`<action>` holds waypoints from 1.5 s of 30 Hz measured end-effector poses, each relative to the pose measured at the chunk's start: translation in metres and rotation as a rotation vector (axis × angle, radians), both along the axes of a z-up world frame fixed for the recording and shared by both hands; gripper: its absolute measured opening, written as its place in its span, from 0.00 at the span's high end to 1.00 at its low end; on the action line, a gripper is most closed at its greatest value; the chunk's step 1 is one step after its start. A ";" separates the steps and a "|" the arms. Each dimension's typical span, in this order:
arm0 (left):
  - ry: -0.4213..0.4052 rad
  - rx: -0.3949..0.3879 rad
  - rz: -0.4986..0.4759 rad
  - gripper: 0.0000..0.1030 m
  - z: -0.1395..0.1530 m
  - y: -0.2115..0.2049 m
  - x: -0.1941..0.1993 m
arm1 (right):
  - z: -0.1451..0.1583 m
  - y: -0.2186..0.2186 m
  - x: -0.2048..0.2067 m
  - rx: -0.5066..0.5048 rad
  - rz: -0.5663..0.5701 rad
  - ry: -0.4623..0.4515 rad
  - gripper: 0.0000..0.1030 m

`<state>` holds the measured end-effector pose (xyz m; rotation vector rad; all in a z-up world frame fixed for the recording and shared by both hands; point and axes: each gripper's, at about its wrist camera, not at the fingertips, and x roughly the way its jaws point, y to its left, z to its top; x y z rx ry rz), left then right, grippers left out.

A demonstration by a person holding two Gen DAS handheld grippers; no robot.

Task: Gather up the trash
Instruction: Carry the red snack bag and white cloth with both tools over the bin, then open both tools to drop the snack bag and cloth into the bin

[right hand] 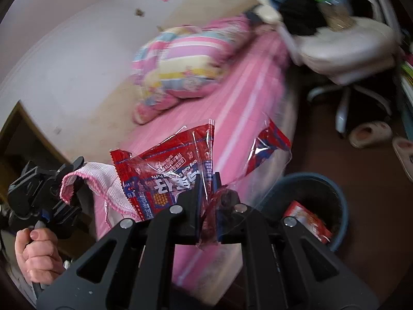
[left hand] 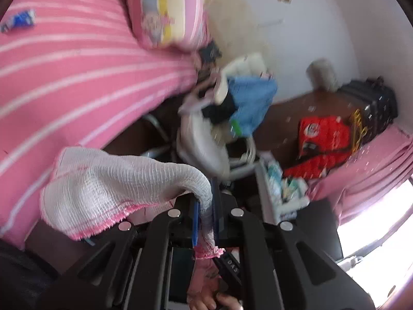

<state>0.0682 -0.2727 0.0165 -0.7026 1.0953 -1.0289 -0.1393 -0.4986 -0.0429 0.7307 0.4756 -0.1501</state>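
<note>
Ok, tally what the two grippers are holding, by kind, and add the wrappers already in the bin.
White knit gloves, in the left gripper: 1
Red snack wrappers, in the right gripper: 1
Red wrappers in the blue bin: 1
Total: 3

Pink white-striped bedsheet (right hand: 247,98), red-and-blue wrapper (right hand: 167,165), blue bin (right hand: 340,222).
</note>
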 end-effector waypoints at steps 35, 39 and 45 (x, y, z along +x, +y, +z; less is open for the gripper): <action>0.258 0.615 -0.362 0.15 -0.246 -0.165 0.055 | -0.165 -0.068 0.027 0.036 -0.205 0.461 0.54; 0.287 0.645 -0.334 0.13 -0.248 -0.155 0.060 | -0.170 -0.064 0.030 0.043 -0.205 0.488 0.45; 0.276 0.613 -0.296 0.13 -0.227 -0.142 0.060 | -0.162 -0.054 0.024 0.057 -0.211 0.488 0.27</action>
